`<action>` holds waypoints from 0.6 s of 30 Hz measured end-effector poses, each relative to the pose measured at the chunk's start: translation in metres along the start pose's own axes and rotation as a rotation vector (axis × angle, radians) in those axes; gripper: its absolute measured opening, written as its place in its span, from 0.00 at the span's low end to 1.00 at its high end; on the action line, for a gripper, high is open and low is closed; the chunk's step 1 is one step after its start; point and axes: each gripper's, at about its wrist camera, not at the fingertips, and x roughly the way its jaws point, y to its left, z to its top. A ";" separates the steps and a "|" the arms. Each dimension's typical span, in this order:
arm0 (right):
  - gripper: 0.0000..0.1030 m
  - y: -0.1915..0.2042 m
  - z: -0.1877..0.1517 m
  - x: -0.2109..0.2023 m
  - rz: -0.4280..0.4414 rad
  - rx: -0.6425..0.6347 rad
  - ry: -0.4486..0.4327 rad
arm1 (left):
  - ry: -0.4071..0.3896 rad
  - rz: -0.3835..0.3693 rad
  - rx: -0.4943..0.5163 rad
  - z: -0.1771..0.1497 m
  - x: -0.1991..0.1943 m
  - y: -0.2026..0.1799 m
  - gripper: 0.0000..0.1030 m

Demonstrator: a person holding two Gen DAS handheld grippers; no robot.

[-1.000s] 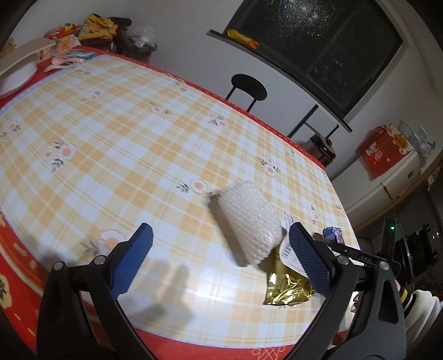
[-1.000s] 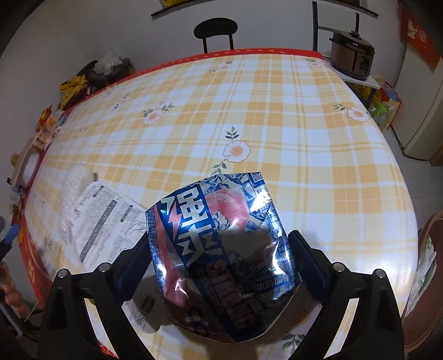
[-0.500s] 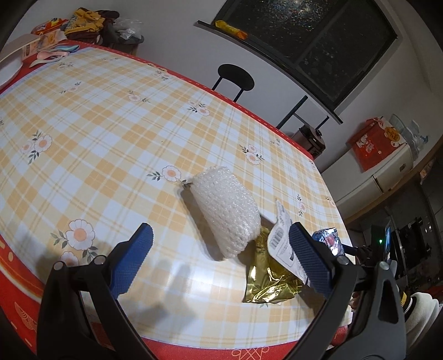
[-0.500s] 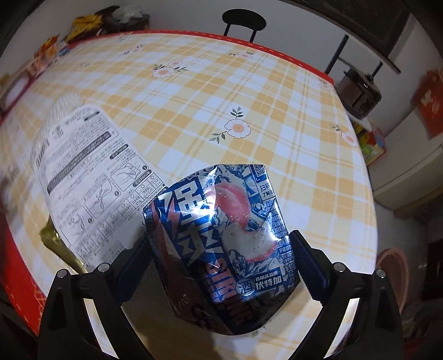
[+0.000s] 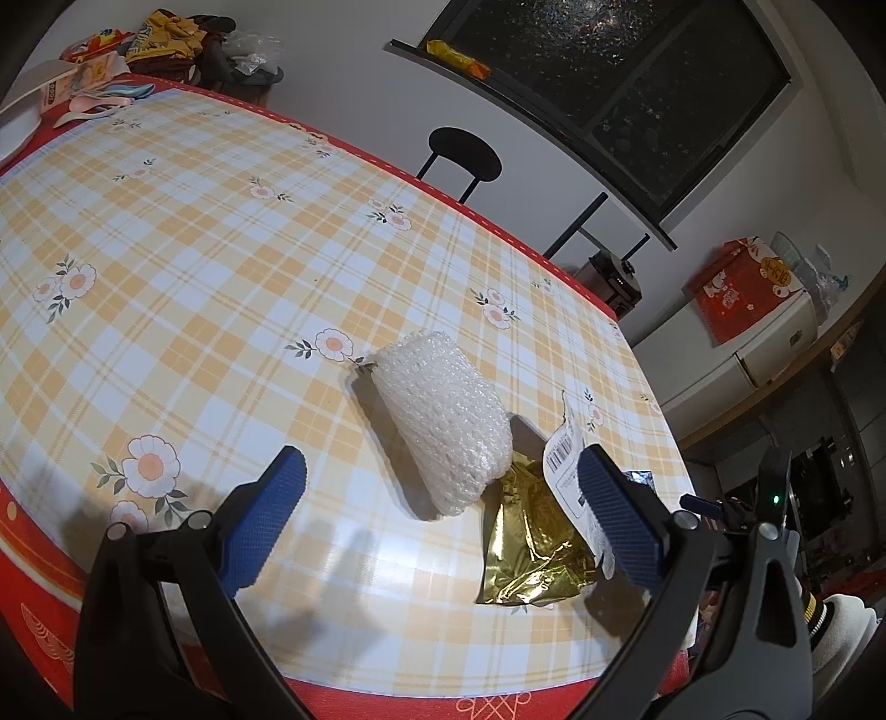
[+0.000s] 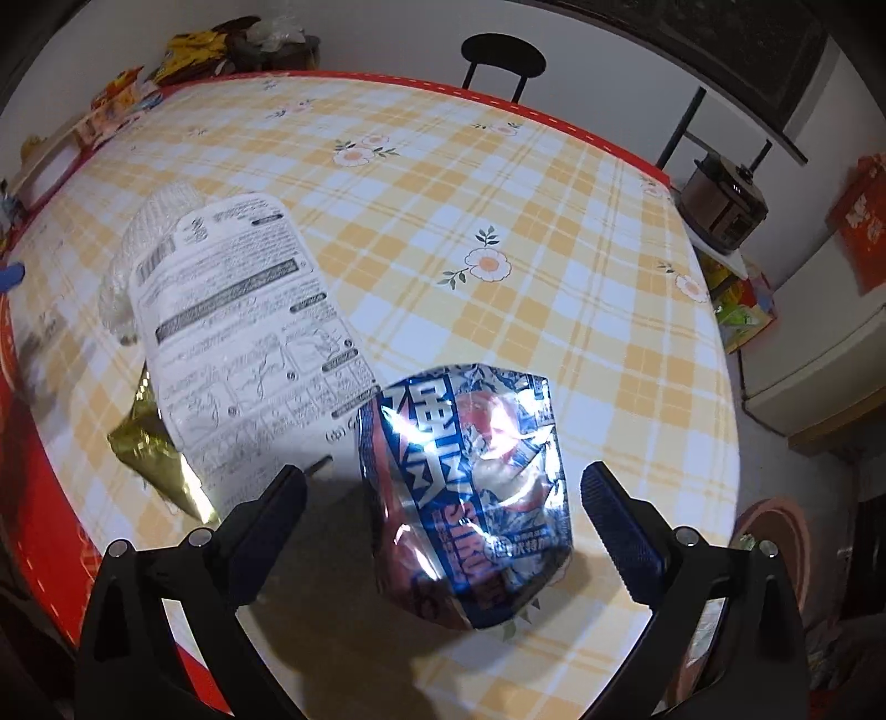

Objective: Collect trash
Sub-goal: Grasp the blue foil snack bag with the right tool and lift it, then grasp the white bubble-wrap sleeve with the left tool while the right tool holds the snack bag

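Observation:
A roll of white bubble wrap (image 5: 443,421) lies on the checked tablecloth (image 5: 221,277), with a crumpled gold foil wrapper (image 5: 531,548) and a white printed packet (image 5: 565,465) to its right. My left gripper (image 5: 443,520) is open, hovering just short of the bubble wrap. In the right wrist view, a shiny blue and red snack bag (image 6: 470,498) lies between the fingers of my open right gripper (image 6: 443,520), which do not touch it. The white printed packet (image 6: 243,332), gold wrapper (image 6: 155,454) and bubble wrap (image 6: 127,266) lie to its left.
A black stool (image 5: 465,160) stands beyond the table's far edge. Snack packets and clutter (image 5: 166,39) sit at the far left corner. A rice cooker (image 6: 720,205) and a white cabinet (image 5: 775,343) stand to the right. The red table edge (image 5: 498,698) is close below.
The left gripper has drawn back slightly, with the bubble wrap now more centred. The right gripper has swung left and opened wider; the snack bag now sits loose between its fingers.

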 end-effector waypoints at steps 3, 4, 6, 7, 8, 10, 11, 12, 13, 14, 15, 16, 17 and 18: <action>0.80 -0.001 -0.007 0.010 -0.015 -0.027 0.049 | 0.002 0.001 -0.006 -0.001 0.000 0.002 0.94; 0.78 -0.003 -0.007 0.015 -0.018 -0.022 0.066 | 0.003 0.002 -0.007 -0.001 0.000 0.002 0.94; 0.76 -0.006 -0.009 0.023 -0.026 -0.015 0.079 | 0.005 0.004 -0.008 -0.002 -0.001 0.004 0.94; 0.74 -0.007 -0.008 0.025 -0.033 -0.009 0.080 | 0.006 0.006 -0.008 -0.003 -0.001 0.004 0.94; 0.73 -0.009 -0.007 0.028 -0.033 0.002 0.084 | 0.007 0.008 -0.009 -0.004 -0.001 0.005 0.94; 0.65 -0.013 -0.005 0.032 -0.040 0.022 0.096 | 0.008 0.011 -0.011 -0.004 -0.002 0.006 0.94; 0.61 -0.015 -0.004 0.033 -0.046 0.030 0.098 | 0.008 0.013 -0.012 -0.005 -0.003 0.007 0.94; 0.54 -0.019 -0.002 0.032 -0.040 0.050 0.100 | 0.008 0.013 -0.013 -0.005 -0.003 0.008 0.94; 0.48 -0.023 -0.001 0.030 -0.021 0.074 0.095 | 0.007 0.013 -0.014 -0.004 -0.003 0.008 0.94; 0.45 -0.028 0.000 0.026 0.004 0.109 0.081 | 0.006 0.011 -0.015 -0.004 -0.003 0.009 0.94; 0.38 -0.031 0.002 0.021 0.014 0.129 0.072 | 0.006 0.009 -0.016 -0.004 -0.003 0.009 0.94; 0.31 -0.034 0.003 0.017 0.021 0.144 0.062 | 0.007 0.009 -0.016 -0.004 -0.003 0.009 0.94; 0.27 -0.038 0.005 0.012 0.032 0.160 0.047 | 0.009 0.007 -0.017 -0.003 -0.002 0.009 0.94; 0.25 -0.041 0.005 0.007 0.047 0.179 0.032 | 0.011 0.006 -0.017 -0.003 -0.001 0.008 0.94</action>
